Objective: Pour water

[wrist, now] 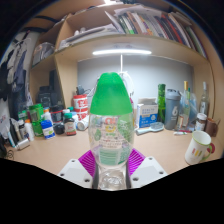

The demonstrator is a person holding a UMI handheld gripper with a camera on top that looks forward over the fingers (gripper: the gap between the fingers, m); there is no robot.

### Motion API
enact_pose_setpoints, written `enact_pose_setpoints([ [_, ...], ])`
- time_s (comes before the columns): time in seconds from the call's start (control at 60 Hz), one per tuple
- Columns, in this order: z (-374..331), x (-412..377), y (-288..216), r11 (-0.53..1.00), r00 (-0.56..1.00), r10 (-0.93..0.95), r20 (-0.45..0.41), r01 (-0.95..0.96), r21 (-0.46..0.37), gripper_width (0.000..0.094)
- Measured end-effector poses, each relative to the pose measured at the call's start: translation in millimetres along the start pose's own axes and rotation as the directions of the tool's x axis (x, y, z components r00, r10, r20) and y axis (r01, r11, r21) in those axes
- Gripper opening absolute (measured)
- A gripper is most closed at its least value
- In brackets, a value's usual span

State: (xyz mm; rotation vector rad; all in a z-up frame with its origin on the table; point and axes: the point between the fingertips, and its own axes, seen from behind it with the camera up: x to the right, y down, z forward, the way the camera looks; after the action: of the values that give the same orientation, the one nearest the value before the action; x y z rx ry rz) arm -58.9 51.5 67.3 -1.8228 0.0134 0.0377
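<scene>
Clear ribbed bottle (109,125), green-capped, clamped in tool (110,166).

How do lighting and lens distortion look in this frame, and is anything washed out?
Gripper view: strong fisheye, the bookshelf bows into an arc; the light strip under it is blown out white; the clear bottle with its green cap, held between the gripper jaws, is sharp; desk clutter toward the rim is small and soft.
</scene>
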Motion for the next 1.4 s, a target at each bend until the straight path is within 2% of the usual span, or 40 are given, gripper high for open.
enact_pose_setpoints([
  [0.1,1.5,-1.7,-2.2,0.999,0.999,0.021,0.038,-0.019,-0.044,0.0372],
  [0.2,-8.7,7.8,-52.3,0.996,0.994,0.091,0.068,-0.091,-0.001,0.0371],
  [0.333,-23.0,46.7,-127.8,0.906,0.901,0.417,0.119,-0.423,0.033,0.0371],
  [0.433,-27.3,89.2,-150.6,0.673,0.665,0.734,0.141,-0.739,-0.016,0.0369],
  [0.5,-27.6,111.7,-146.0,0.428,0.416,0.899,0.134,-0.901,-0.076,0.0370],
  [0.567,-22.6,125.3,-135.1,0.141,0.123,0.985,0.122,-0.978,-0.151,0.0370],
  [0.65,-22.0,136.4,-130.2,-0.210,-0.239,0.965,0.110,-0.951,-0.228,0.0370],
  [0.7,-22.9,137.2,-133.4,-0.347,-0.384,0.916,0.114,-0.903,-0.253,0.0371],
  [0.917,-22.9,154.3,-148.8,-0.592,-0.656,0.741,0.145,-0.739,-0.322,0.0370],
  [1.05,-26.1,178.9,-161.5,-0.688,-0.757,0.624,0.193,-0.649,-0.324,0.0371],
  [1.15,-26.6,184.3,-163.1,-0.711,-0.778,0.595,0.201,-0.626,-0.321,0.0371],
  [1.3,-26.8,180.7,-167.2,-0.692,-0.766,0.611,0.199,-0.639,-0.335,0.0370],
  [1.4,-27.2,170.9,-172.7,-0.616,-0.697,0.689,0.197,-0.707,-0.347,0.0371],
])
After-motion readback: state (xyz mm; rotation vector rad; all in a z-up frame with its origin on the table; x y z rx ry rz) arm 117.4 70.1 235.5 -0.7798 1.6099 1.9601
